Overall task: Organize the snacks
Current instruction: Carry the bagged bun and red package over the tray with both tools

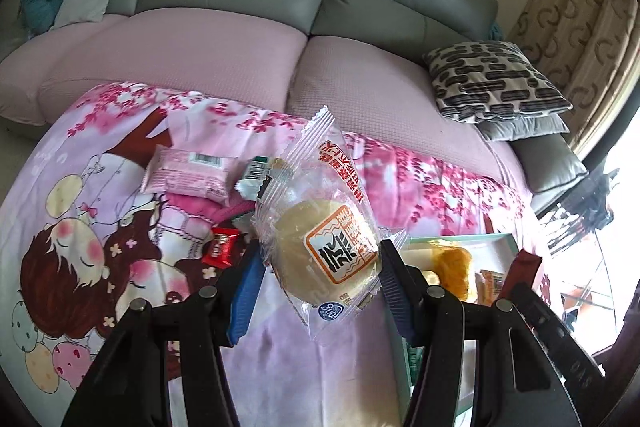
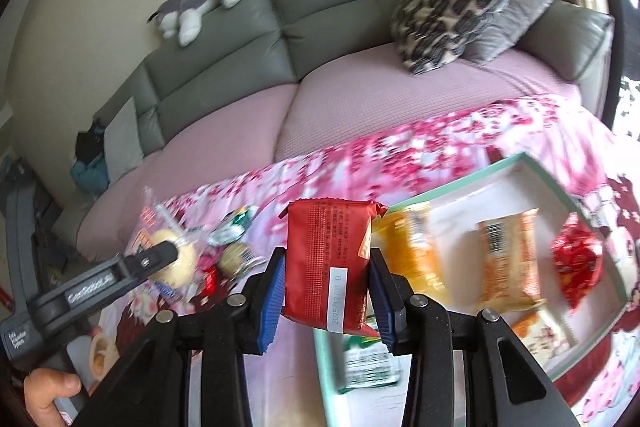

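My left gripper (image 1: 320,259) is shut on a clear packet holding a pale round cake (image 1: 320,247), held above the pink cartoon blanket; it also shows in the right wrist view (image 2: 176,259). My right gripper (image 2: 326,291) is shut on a red snack packet (image 2: 332,263), held at the near left edge of the mint-rimmed white box (image 2: 520,163). The box holds orange packets (image 2: 508,263), a yellow packet (image 2: 416,255), a red packet (image 2: 576,259) and a green one (image 2: 364,359). The box also shows in the left wrist view (image 1: 500,247).
Loose snacks lie on the blanket (image 1: 80,187): a pink packet (image 1: 188,175), a green-white packet (image 1: 256,179), a small red candy (image 1: 220,245). Behind is a grey sofa with pink cover (image 1: 224,39), patterned cushions (image 1: 496,83) and a plush toy (image 2: 200,3).
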`<move>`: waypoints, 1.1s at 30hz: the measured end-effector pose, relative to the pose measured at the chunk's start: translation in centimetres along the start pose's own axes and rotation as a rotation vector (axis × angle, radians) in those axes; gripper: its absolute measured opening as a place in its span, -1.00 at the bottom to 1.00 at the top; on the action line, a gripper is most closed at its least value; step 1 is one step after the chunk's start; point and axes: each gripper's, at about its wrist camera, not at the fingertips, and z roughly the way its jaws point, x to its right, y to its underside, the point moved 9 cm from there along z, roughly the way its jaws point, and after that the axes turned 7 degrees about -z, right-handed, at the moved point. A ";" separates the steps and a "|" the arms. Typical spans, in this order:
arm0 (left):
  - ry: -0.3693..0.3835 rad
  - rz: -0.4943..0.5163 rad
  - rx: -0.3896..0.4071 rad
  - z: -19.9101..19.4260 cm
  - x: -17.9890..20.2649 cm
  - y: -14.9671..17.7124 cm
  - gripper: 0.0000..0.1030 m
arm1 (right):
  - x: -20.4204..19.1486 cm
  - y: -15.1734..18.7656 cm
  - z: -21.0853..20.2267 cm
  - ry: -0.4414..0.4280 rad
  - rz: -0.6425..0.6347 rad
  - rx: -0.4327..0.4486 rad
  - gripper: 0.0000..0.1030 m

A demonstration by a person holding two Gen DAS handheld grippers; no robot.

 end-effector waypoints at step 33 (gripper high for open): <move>0.029 0.324 -0.168 6.5 12.0 8.1 0.14 | 12.0 2.1 1.0 0.154 0.186 -0.086 -0.19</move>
